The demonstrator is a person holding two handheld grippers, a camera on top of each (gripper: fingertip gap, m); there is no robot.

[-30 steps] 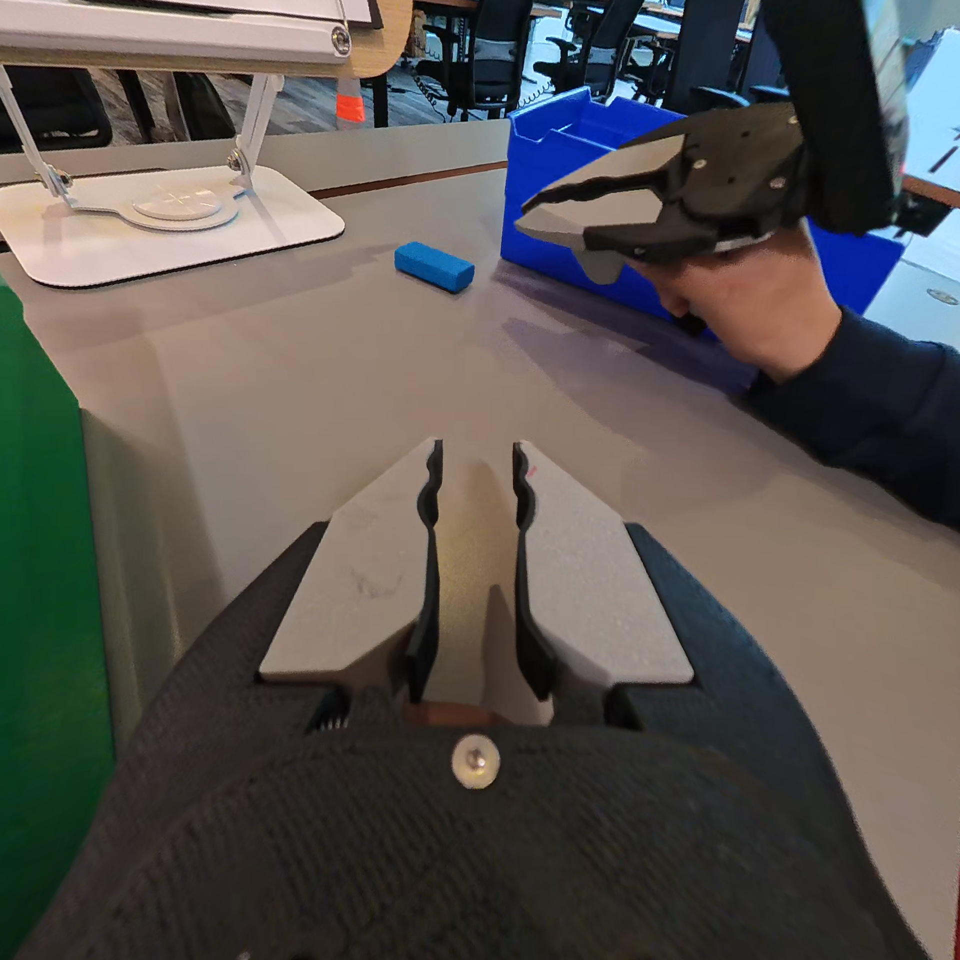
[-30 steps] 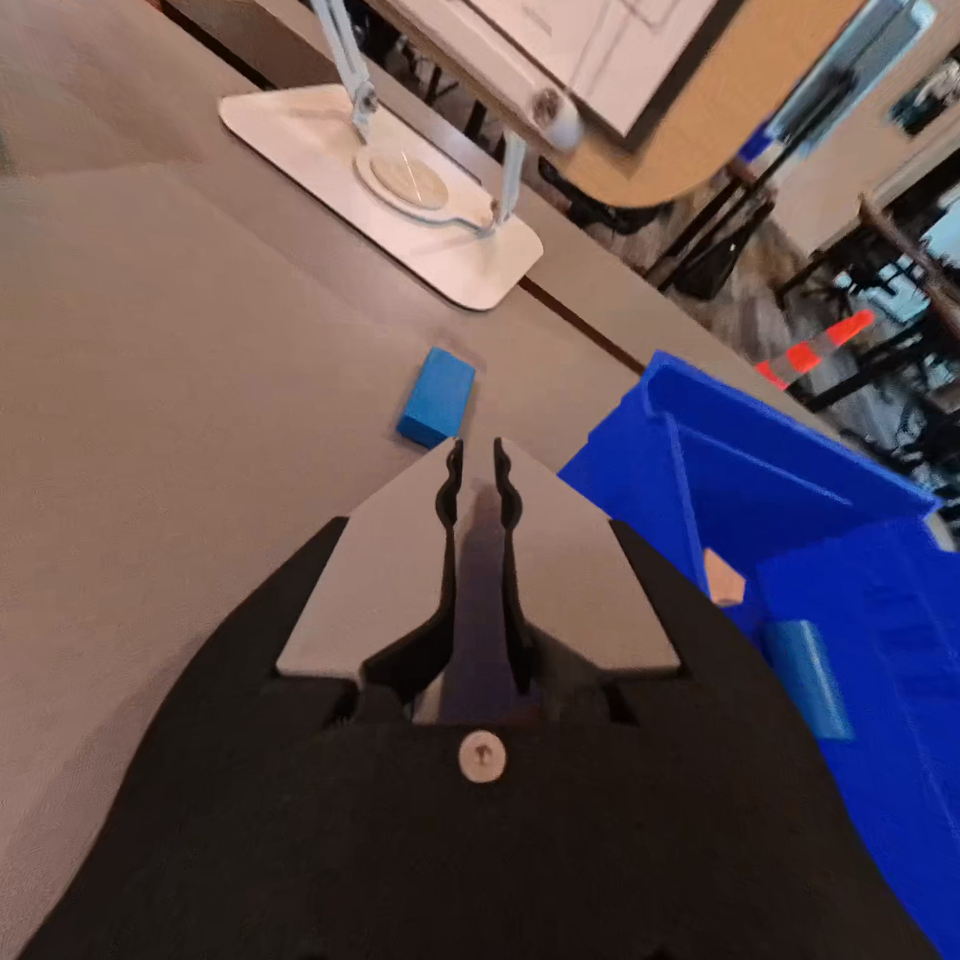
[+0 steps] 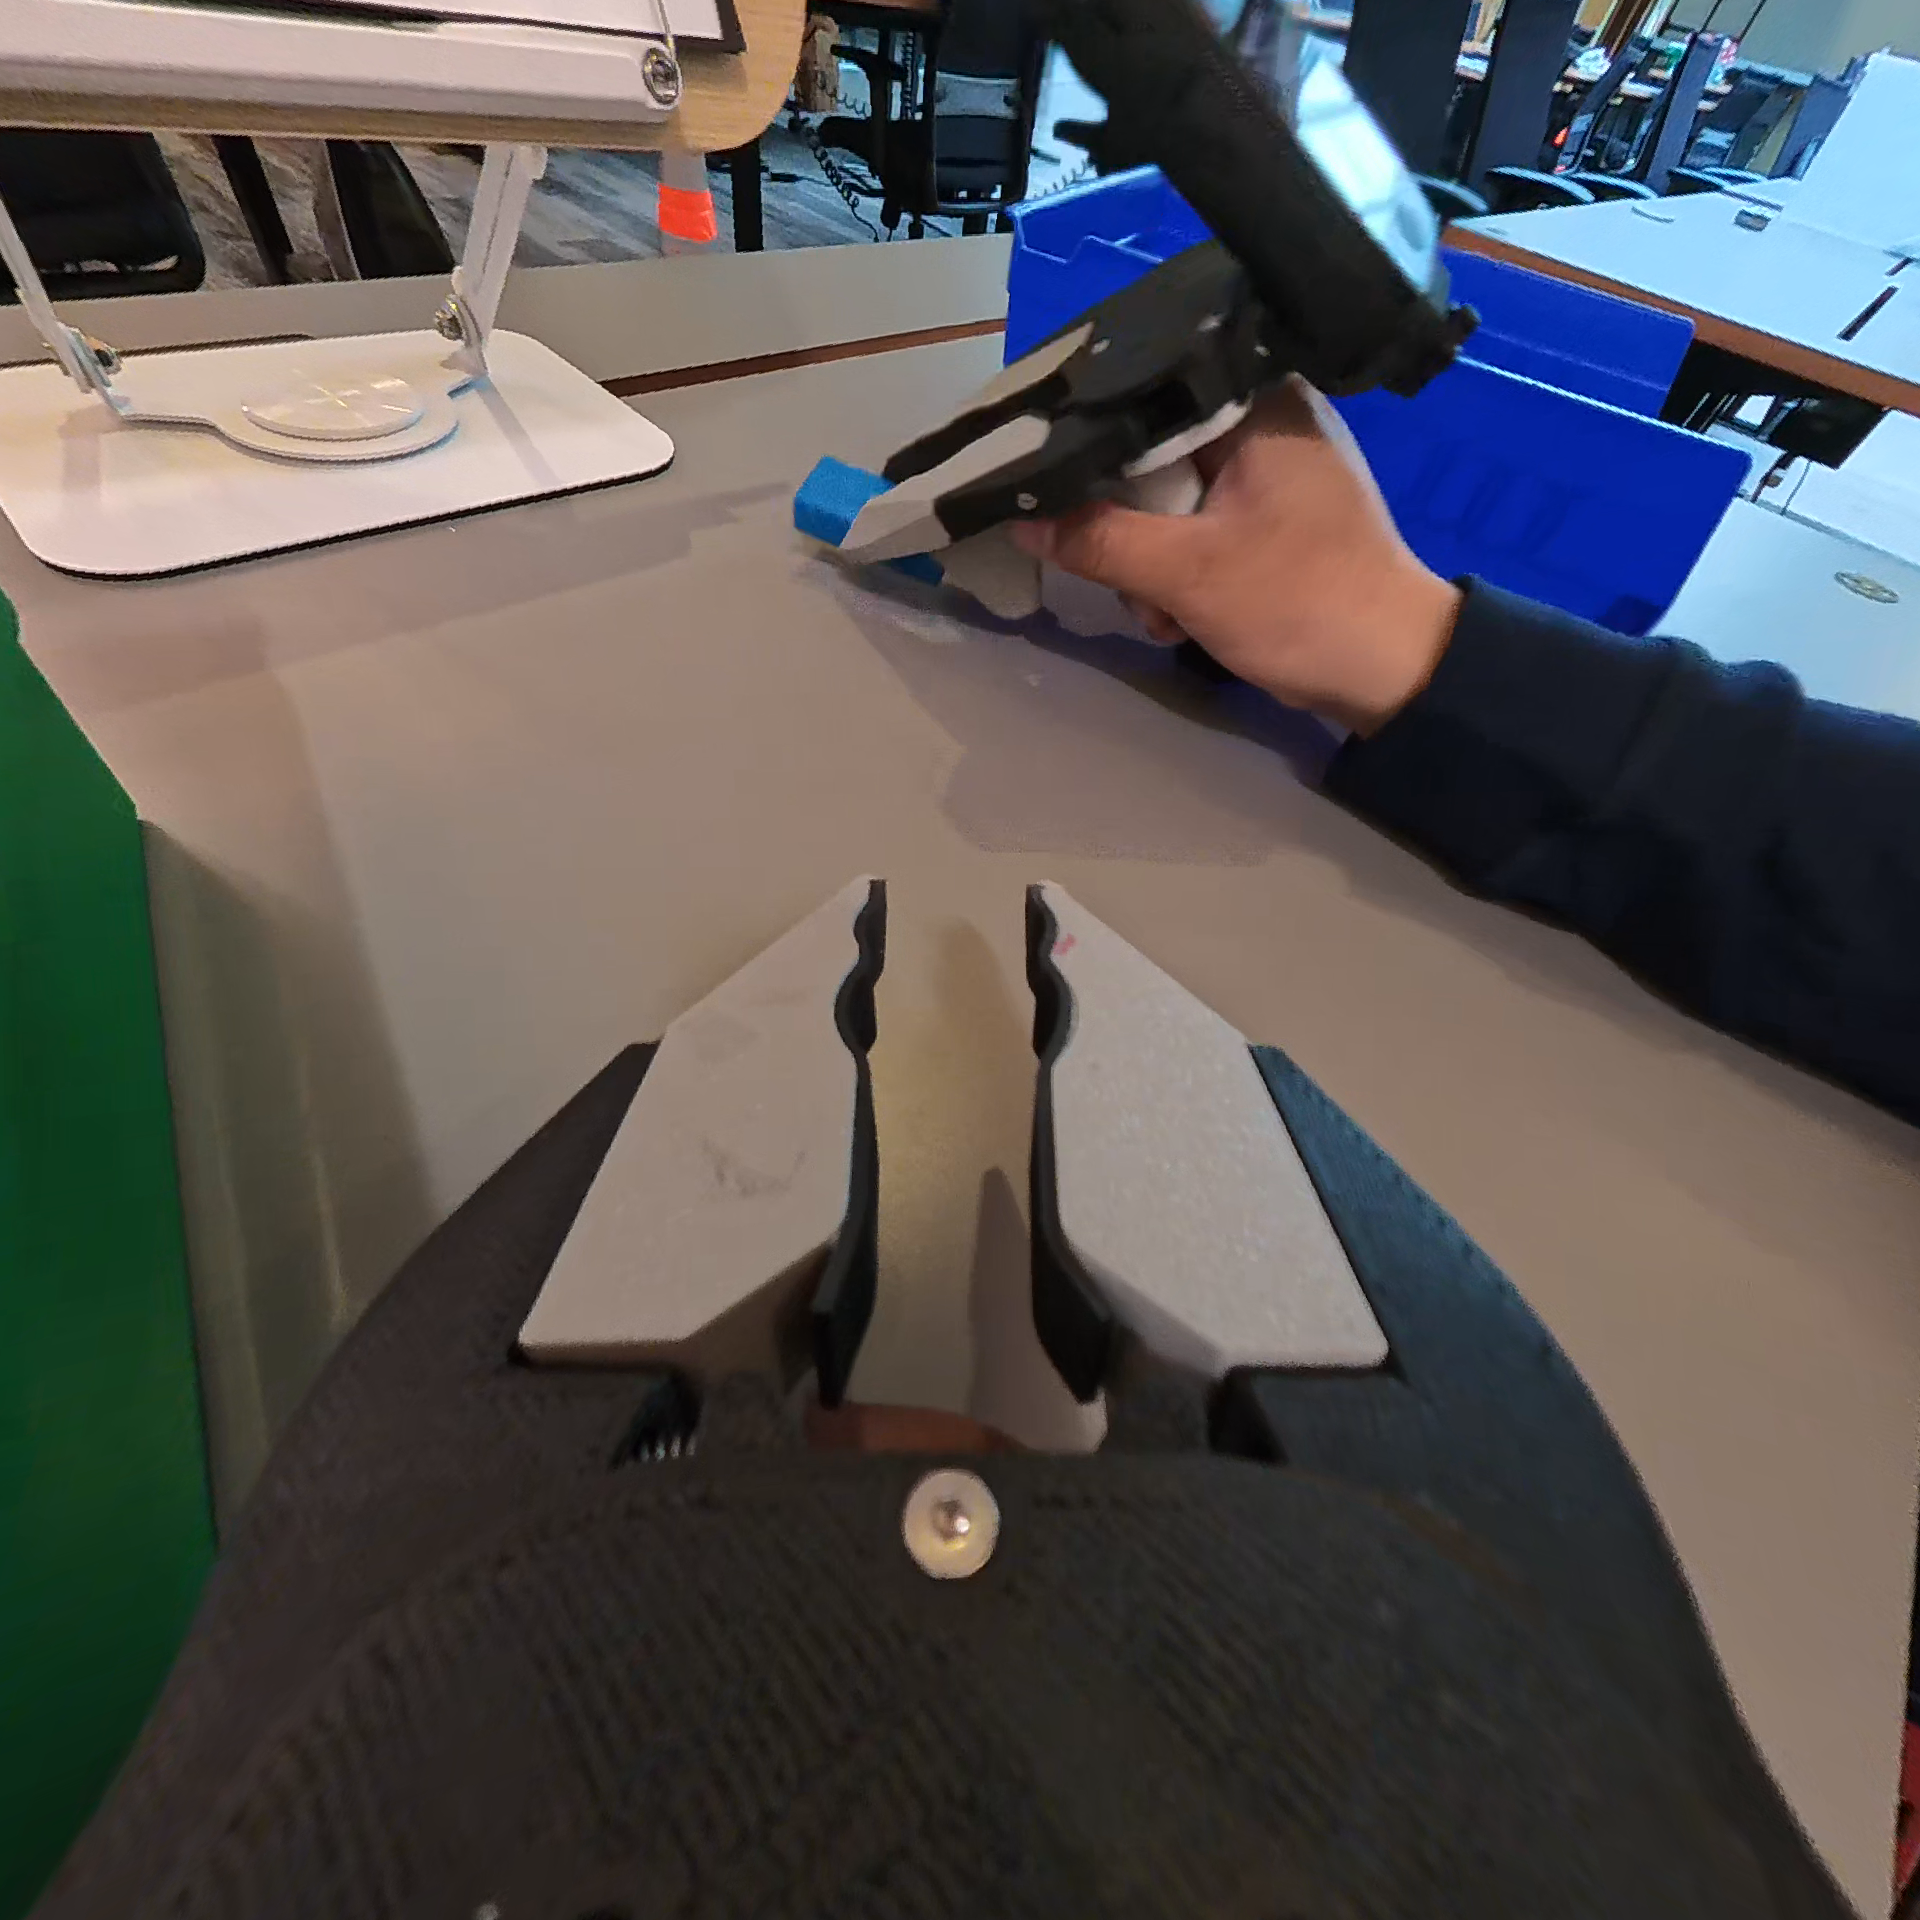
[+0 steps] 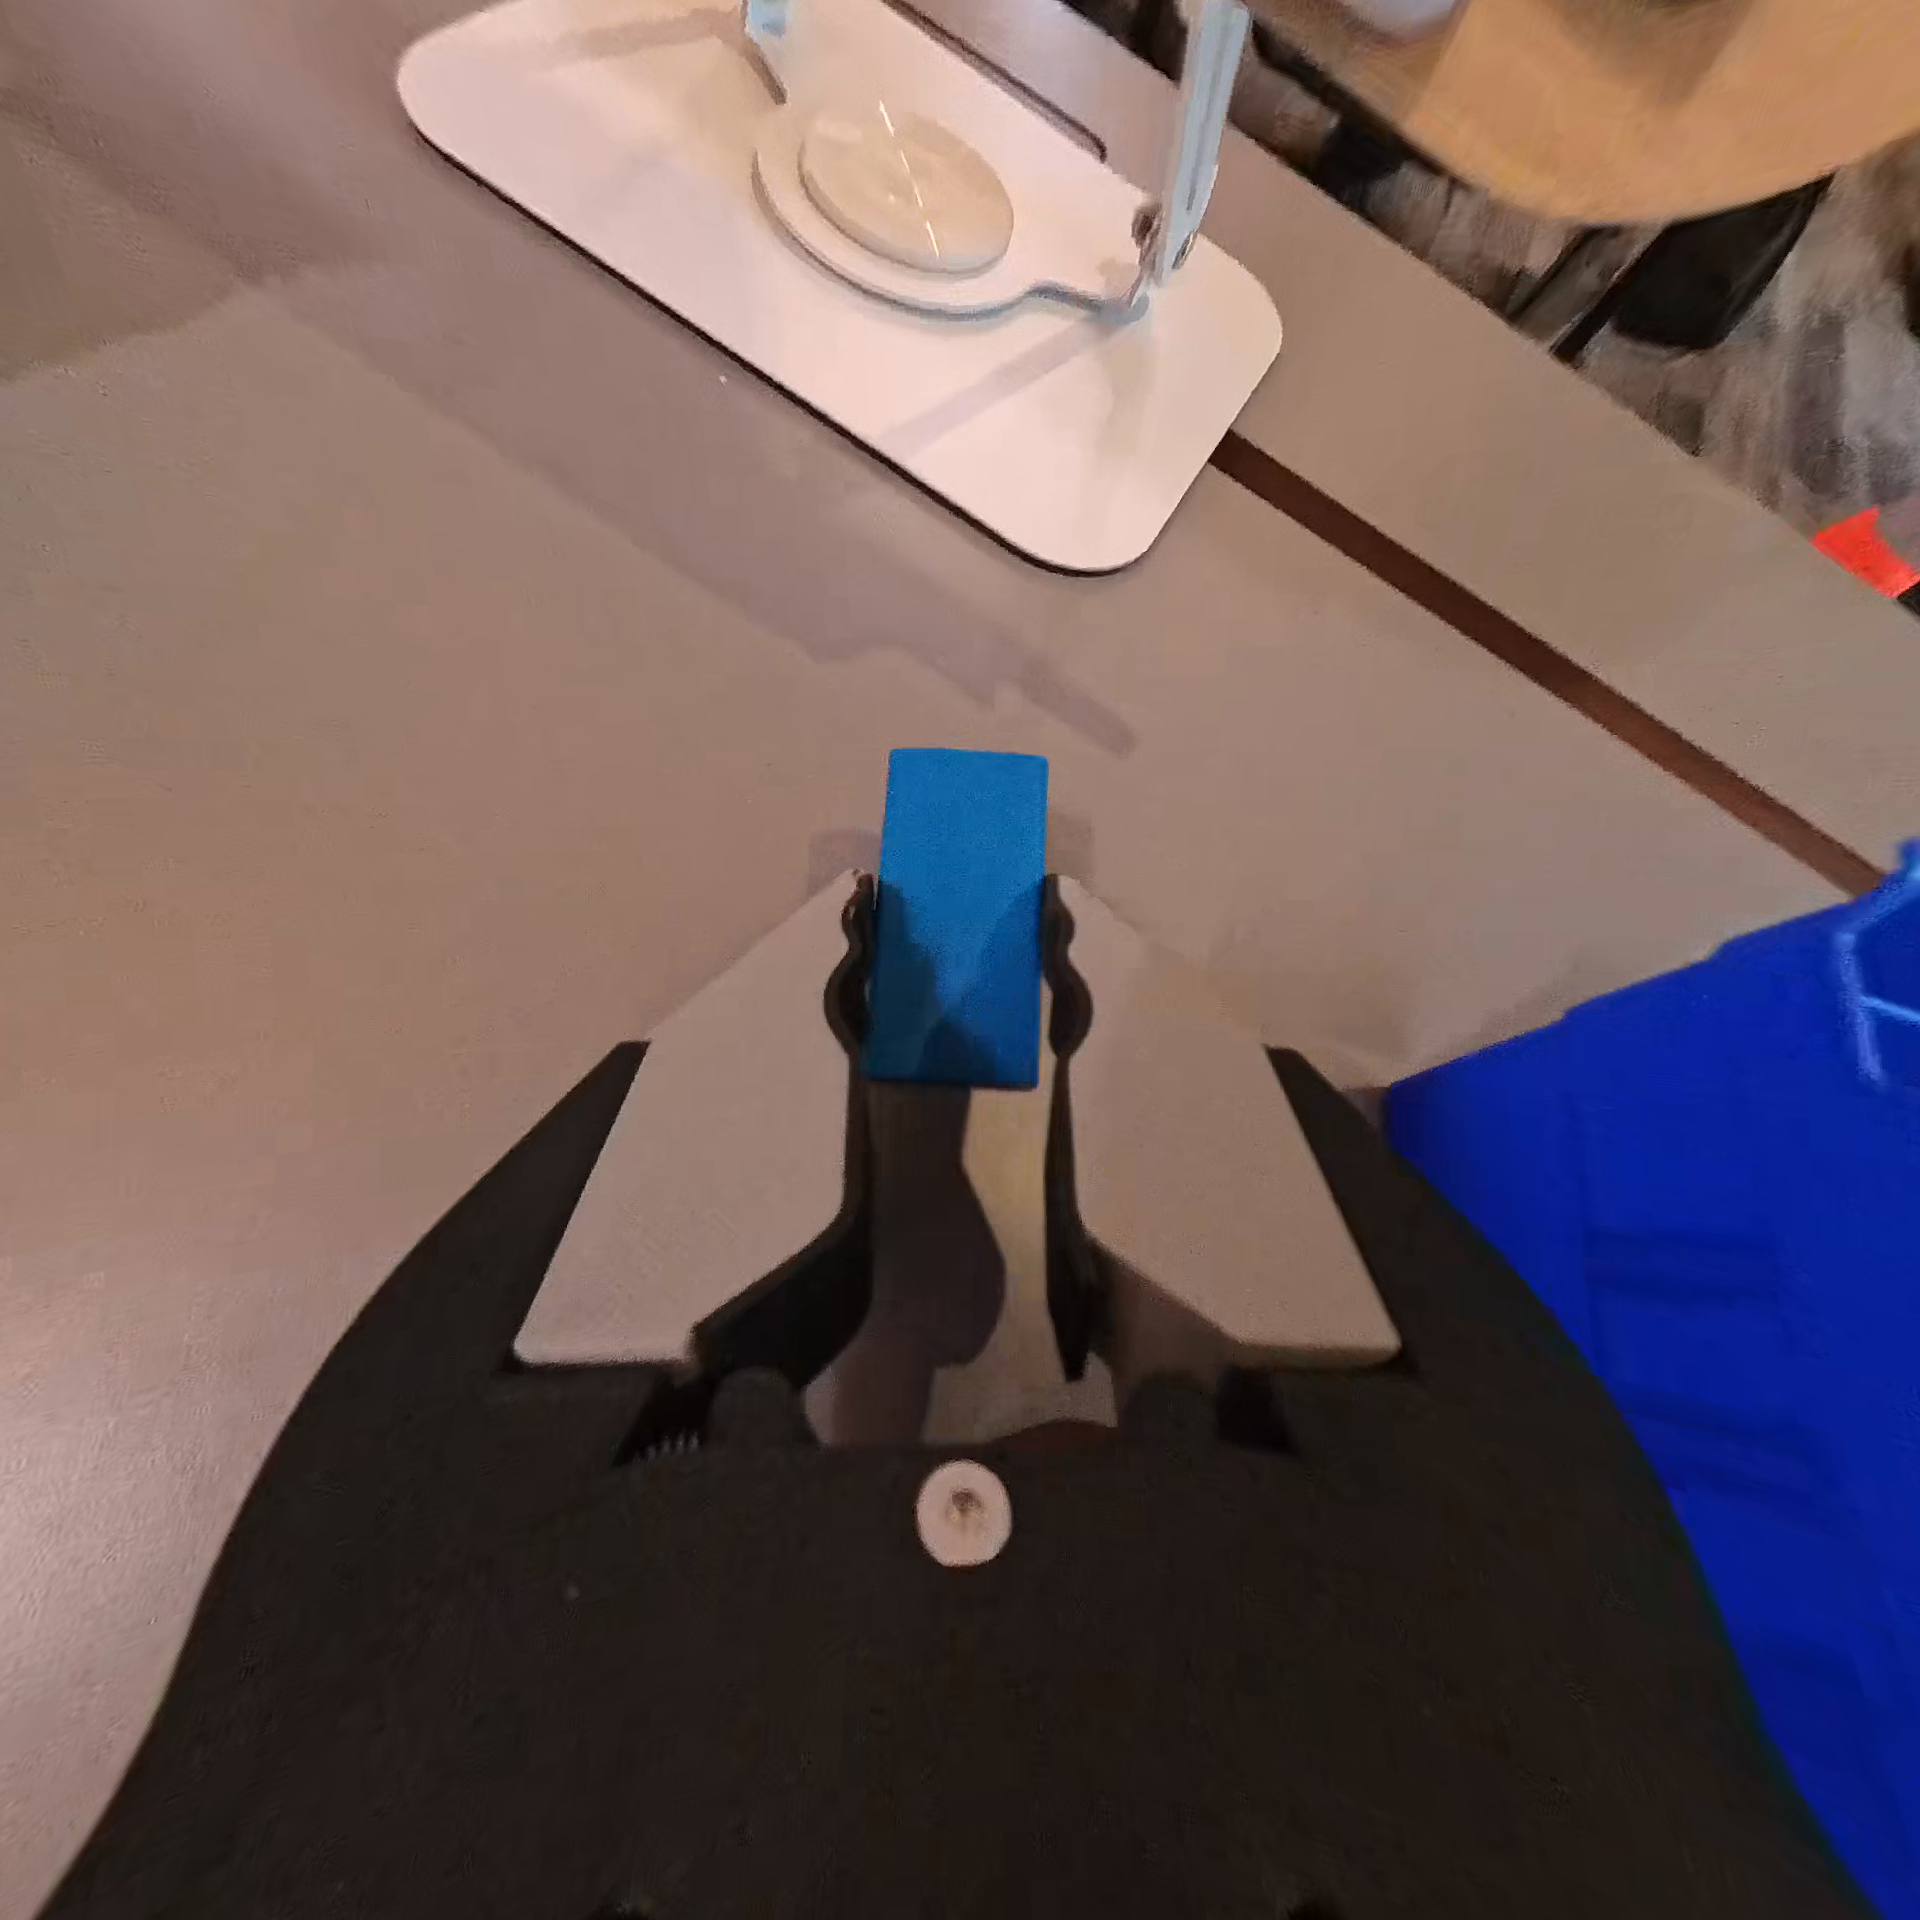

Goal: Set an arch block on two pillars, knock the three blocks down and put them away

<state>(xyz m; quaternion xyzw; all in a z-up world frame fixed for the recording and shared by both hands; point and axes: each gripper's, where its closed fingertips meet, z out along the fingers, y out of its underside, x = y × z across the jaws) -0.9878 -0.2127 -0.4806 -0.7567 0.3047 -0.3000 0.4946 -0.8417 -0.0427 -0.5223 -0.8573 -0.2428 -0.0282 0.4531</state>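
One blue block [image 4: 958, 914], flat on tabletop [image 4: 416, 831], long axis in line with right claw [image 4: 956, 883], pads pressing both long sides (bin [image 4: 1662, 1299] right). Left claw [image 3: 954, 894]: part-open, empty, well nearer.

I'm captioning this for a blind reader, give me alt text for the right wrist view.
The right gripper has its fingers closed on the long sides of a blue block lying on the grey table. A blue bin sits to the right, a white stand base beyond.
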